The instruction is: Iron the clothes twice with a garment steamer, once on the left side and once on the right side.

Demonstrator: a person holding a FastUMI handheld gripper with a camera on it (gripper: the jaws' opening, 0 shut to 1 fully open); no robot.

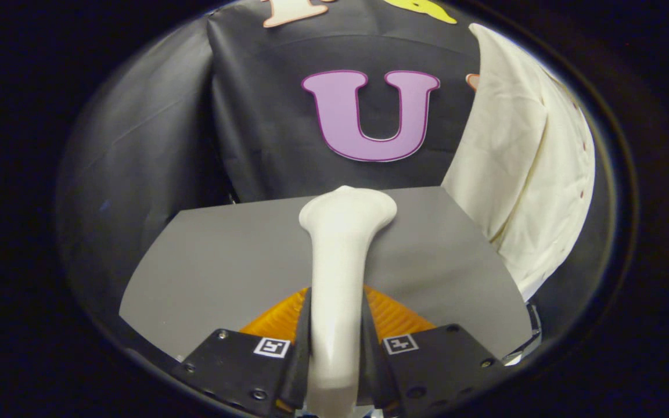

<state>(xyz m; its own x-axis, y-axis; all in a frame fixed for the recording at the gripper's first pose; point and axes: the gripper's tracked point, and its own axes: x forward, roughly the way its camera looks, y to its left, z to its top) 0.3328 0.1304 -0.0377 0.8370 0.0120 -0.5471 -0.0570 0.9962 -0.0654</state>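
A white garment steamer point(340, 255) stands up between my fingers, its handle clamped from both sides and its wider head pointing away from me over the table. My gripper point(337, 325) is shut on that handle. A cream garment point(520, 162) hangs to the right, beyond the steamer head and apart from it, draping down past the table's right edge. The garment's lower part is hidden behind the table.
A grey table point(224, 261) spreads beneath the steamer and the fingers. The black cloth wall point(148, 145) closes the booth behind and to the left of the table.
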